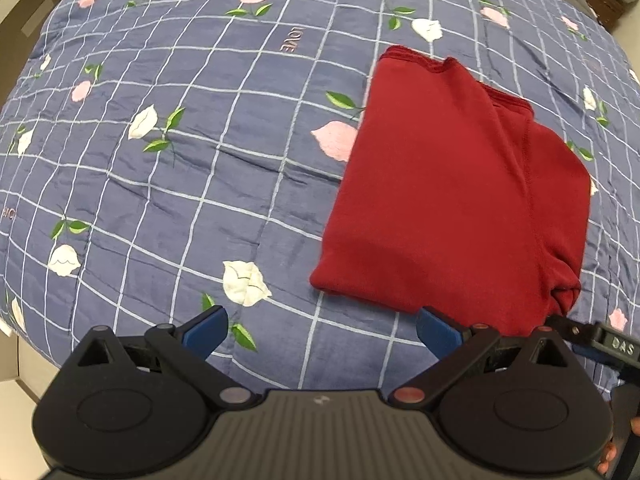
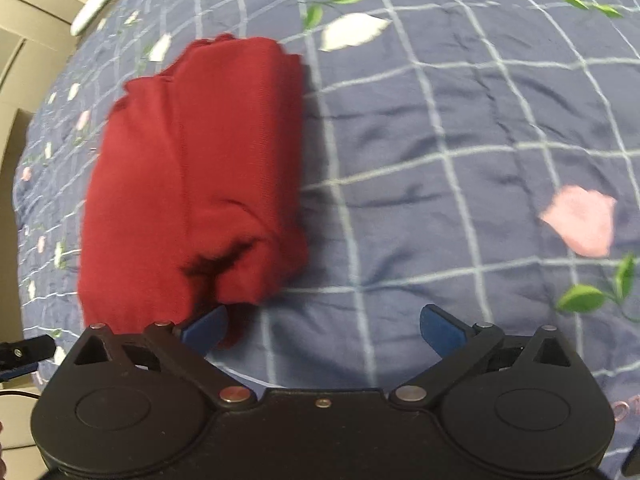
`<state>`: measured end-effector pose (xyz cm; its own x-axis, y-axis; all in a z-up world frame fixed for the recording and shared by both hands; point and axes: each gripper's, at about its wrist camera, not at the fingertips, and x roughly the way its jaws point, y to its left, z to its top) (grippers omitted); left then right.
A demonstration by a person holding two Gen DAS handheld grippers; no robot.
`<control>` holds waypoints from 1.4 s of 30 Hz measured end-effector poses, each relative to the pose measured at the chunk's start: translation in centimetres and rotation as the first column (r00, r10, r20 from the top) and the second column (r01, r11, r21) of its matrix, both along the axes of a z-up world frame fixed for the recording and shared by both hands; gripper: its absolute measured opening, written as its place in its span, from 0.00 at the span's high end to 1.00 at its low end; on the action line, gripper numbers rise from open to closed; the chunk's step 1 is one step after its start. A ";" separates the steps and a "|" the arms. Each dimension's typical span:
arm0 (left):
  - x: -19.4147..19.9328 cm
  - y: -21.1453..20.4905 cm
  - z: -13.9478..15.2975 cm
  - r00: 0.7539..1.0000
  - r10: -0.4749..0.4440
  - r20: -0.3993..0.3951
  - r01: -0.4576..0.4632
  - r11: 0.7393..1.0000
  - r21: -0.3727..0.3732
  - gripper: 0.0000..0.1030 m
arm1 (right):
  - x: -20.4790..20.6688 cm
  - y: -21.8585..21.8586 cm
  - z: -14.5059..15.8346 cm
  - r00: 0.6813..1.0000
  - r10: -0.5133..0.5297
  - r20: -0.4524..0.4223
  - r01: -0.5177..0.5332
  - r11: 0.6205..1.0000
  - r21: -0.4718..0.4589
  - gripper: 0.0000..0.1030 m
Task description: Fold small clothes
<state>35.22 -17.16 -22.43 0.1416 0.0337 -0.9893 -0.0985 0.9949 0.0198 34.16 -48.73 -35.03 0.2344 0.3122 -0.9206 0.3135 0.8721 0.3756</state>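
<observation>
The red garment [image 1: 460, 184] lies folded on the quilt [image 1: 200, 160]; we judge it soft, light and limp, best pinched at a folded corner. Our left gripper [image 1: 320, 330] and right gripper [image 2: 322, 330] both gape wide, holding nothing, just beside its near edge.

There is one red folded garment [image 1: 452, 196]; it lies on one flowered quilt [image 1: 200, 152]. Two grippers are there: the left gripper [image 1: 322, 330]; the right gripper [image 2: 323, 326].

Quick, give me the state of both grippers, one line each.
Left gripper: jaws open, holding nothing, near edge of the red garment.
Right gripper: jaws open, holding nothing; its left finger sits at the garment's near end.
</observation>
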 end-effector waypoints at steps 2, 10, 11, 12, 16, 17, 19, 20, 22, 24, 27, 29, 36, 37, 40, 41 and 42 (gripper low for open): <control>0.2 0.4 -0.3 1.000 0.013 -0.009 -0.013 1.000 -0.003 0.01 | -0.3 -0.6 -0.1 1.000 -0.019 -0.003 0.019 1.000 0.003 0.01; 2.8 1.9 -1.1 0.997 0.074 0.004 -0.074 0.996 -0.043 0.01 | 0.7 -2.1 0.9 0.992 -0.106 0.060 0.104 0.994 0.038 0.01; 3.2 1.9 -1.2 0.997 0.078 0.011 -0.078 0.996 -0.050 0.01 | 1.2 -2.0 1.0 0.992 -0.108 0.070 0.105 0.994 0.044 0.01; 3.7 1.9 -1.2 0.996 0.082 0.017 -0.081 0.995 -0.056 0.01 | 1.7 -1.9 1.2 0.991 -0.108 0.083 0.104 0.993 0.049 0.01; 5.9 1.6 -1.9 0.996 0.078 0.038 -0.075 0.995 -0.071 0.01 | 4.0 -1.1 1.3 0.988 -0.109 0.111 0.102 0.993 0.066 0.01; 6.4 1.4 -2.3 0.997 0.073 0.040 -0.070 0.995 -0.070 0.01 | 4.6 -0.8 1.3 0.987 -0.110 0.115 0.102 0.992 0.070 0.01; 7.5 1.0 -3.0 0.997 0.065 0.040 -0.062 0.996 -0.065 0.01 | 5.9 -0.3 0.9 0.987 -0.111 0.116 0.103 0.992 0.071 0.01; 8.0 0.7 -3.5 0.997 0.060 0.040 -0.058 0.996 -0.063 0.01 | 6.5 -0.1 0.8 0.987 -0.111 0.116 0.103 0.992 0.073 0.01; 8.9 0.3 -4.3 0.998 0.051 0.037 -0.048 0.997 -0.060 0.01 | 7.7 0.5 0.4 0.987 -0.113 0.117 0.104 0.992 0.077 0.01; 9.7 -0.1 -5.2 0.999 0.036 0.026 -0.035 0.998 -0.056 0.01 | 8.7 0.9 0.0 0.987 -0.116 0.115 0.107 0.991 0.083 0.01; 10.6 -0.6 -6.3 1.000 0.004 0.015 -0.003 0.999 -0.051 0.01 | 10.0 1.3 -0.9 0.989 -0.119 0.090 0.110 0.989 0.098 0.01; 11.0 -0.9 -7.0 1.000 -0.022 0.000 0.022 0.999 -0.047 0.00 | 10.2 1.4 -1.8 0.992 -0.113 0.064 0.106 0.990 0.093 0.00; 11.1 -0.4 -8.8 1.000 -0.018 -0.023 0.016 0.996 -0.089 0.00 | 9.6 1.8 -2.4 0.991 -0.092 0.100 0.084 0.993 0.083 0.00; 11.0 -0.3 -8.9 1.000 -0.015 -0.021 0.013 0.995 -0.096 0.00 | 9.5 1.9 -2.4 0.990 -0.085 0.111 0.076 0.994 0.081 0.00; 10.9 0.0 -9.0 1.000 -0.004 -0.021 0.002 0.994 -0.110 0.00 | 8.9 2.2 -2.3 0.988 -0.042 0.150 0.033 0.998 0.062 0.00; 10.9 0.1 -9.0 1.000 -0.002 -0.022 0.000 0.994 -0.112 0.00 | 8.7 2.4 -2.3 0.987 -0.023 0.161 0.015 0.999 0.051 0.00; 10.9 0.1 -9.0 1.000 -0.003 -0.023 0.000 0.994 -0.112 0.00 | 8.7 2.5 -2.3 0.986 -0.008 0.168 0.001 0.999 0.040 0.00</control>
<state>46.11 -17.05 -31.48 0.1190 -0.0777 -0.9898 -0.0976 0.9912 -0.0895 42.89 -46.19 -37.31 0.3864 0.3463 -0.8549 0.2471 0.8541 0.4577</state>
